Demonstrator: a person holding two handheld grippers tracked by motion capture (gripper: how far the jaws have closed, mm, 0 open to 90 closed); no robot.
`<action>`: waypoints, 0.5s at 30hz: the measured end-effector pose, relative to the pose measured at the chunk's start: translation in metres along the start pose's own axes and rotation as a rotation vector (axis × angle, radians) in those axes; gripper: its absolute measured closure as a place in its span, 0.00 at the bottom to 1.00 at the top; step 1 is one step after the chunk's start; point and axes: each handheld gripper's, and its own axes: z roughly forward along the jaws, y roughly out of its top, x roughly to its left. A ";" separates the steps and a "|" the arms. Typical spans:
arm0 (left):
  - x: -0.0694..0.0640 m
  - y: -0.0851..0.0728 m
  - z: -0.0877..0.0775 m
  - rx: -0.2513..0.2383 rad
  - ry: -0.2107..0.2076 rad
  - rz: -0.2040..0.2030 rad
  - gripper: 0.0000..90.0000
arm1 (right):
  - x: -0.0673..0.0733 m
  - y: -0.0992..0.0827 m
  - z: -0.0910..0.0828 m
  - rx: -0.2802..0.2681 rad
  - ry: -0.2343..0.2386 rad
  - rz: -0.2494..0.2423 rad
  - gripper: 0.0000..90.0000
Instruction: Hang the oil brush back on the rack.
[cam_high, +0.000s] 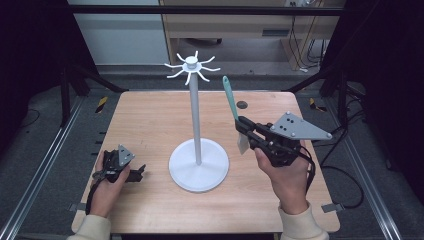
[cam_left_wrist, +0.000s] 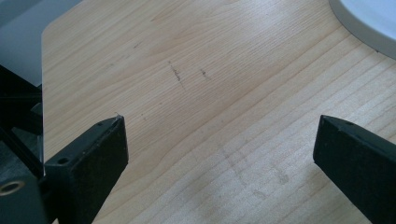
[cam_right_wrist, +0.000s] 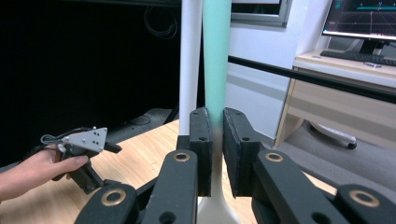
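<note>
Upright spatula (cam_high: 231, 102), teal handle up, in right hand-held gripper (cam_high: 243, 129).

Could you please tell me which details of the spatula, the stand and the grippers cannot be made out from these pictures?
- Spatula: in the right gripper view, the top of its handle is cut off by the upper edge, the blade by the lower edge.
- Stand: in the high view, its hooks are too small to judge.
- Left gripper: in the high view, too small to show its jaw gap.

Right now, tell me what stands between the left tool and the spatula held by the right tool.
In the high view, the white stand rises between the left tool and the spatula; bare tabletop lies around it.
</note>
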 end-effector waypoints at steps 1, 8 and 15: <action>0.000 0.000 0.000 0.000 0.000 0.001 0.03 | 0.001 0.001 0.000 -0.003 0.000 -0.004 0.92; -0.001 0.000 0.000 -0.001 0.000 0.001 0.03 | 0.006 0.005 0.002 -0.011 0.014 -0.016 0.92; 0.000 0.000 0.000 -0.001 0.002 -0.002 0.03 | 0.010 0.008 0.008 -0.002 0.036 -0.023 0.92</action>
